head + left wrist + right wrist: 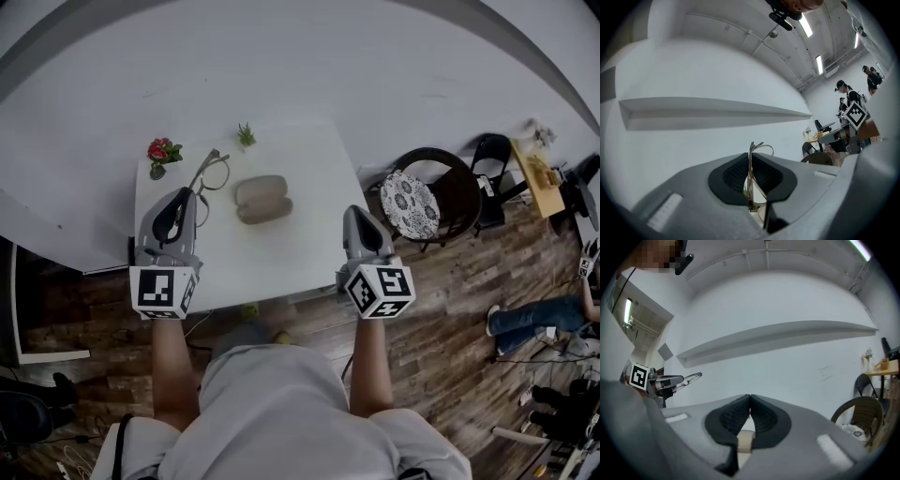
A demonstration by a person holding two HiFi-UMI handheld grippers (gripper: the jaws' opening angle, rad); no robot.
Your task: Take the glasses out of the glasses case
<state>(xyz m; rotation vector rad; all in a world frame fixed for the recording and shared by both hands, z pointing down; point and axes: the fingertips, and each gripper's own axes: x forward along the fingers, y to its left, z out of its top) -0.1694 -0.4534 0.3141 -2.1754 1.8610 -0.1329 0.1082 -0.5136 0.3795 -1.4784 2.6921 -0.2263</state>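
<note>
Left of centre in the head view, my left gripper (192,202) is clamped on the glasses (214,172), just left of the glasses case (262,199) on the desk (309,169); my right gripper (353,216) is pressed together, empty.

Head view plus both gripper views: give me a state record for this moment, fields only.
glasses: out of the case, clamped upright between the left gripper's fingers
left gripper: shut on the glasses, over the table's left side
right gripper: shut, nothing between its fingers, at the table's right edge
glasses case: lies mid-table, apart from both grippers; open or closed unclear
table: white
other items: red flower and small green plant at the far edge
</note>
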